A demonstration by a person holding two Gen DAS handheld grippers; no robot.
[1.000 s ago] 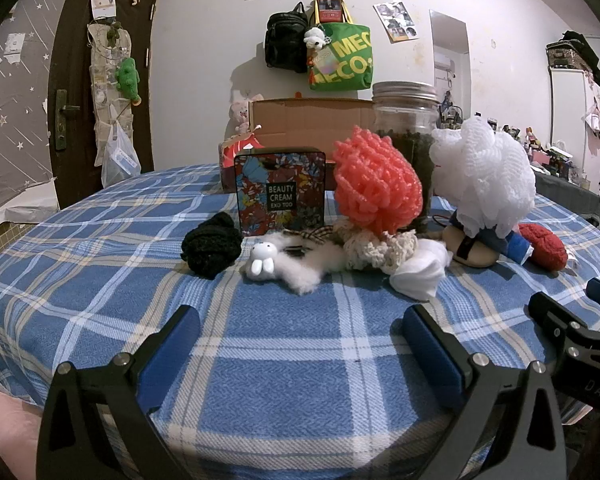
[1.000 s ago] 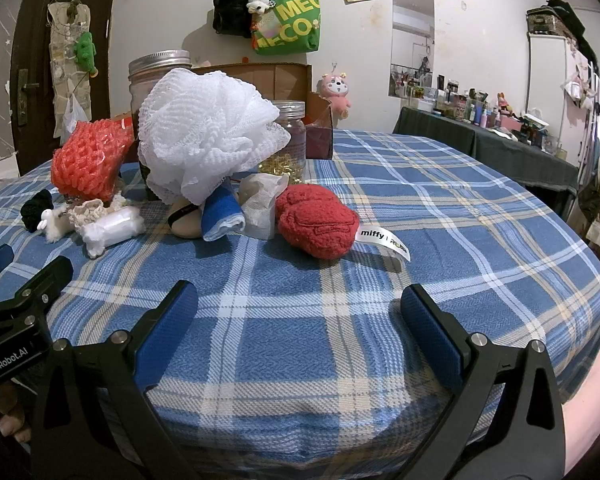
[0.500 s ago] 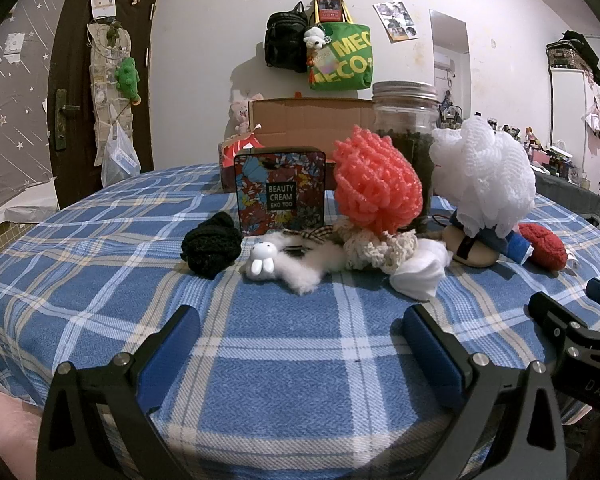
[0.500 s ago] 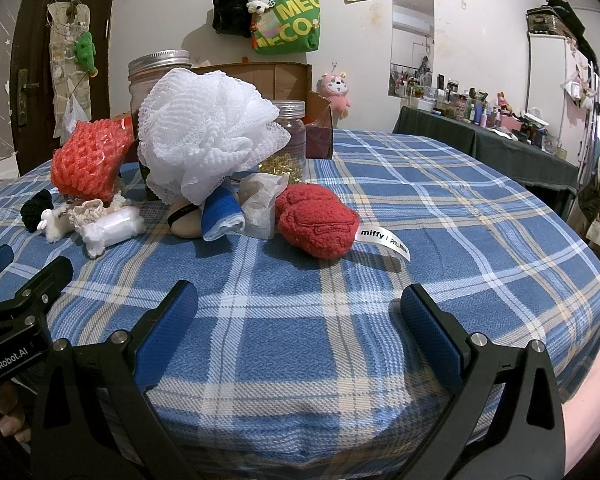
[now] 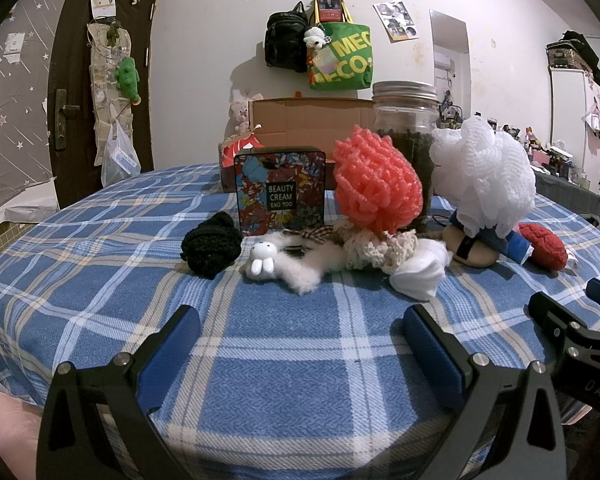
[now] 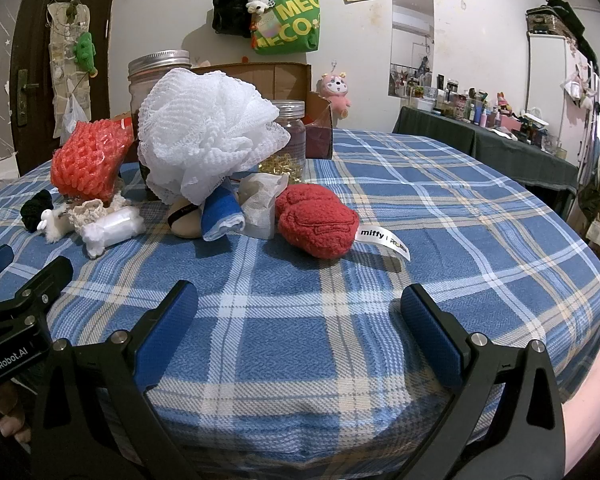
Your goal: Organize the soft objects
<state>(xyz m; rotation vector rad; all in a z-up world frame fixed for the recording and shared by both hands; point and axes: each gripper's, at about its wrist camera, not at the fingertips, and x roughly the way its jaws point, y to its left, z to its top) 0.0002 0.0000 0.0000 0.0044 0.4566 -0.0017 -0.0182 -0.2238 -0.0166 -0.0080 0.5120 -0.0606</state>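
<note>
Claws, left [image 5: 300,334] and right [image 6: 298,312], gape empty above tablecloth [image 6: 440,216].

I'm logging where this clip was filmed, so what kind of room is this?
Most likely a lived-in bedroom or small flat: bags hang on the wall beside photos, a plaid-covered table holds the soft things, and a side counter is crowded with cosmetics bottles.

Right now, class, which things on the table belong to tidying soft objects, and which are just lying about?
Belong: white mesh pouf, coral pouf, red plush, black knit ball, bunny toy.
Lying about: big glass jar, beauty cream tin, cardboard box.
</note>
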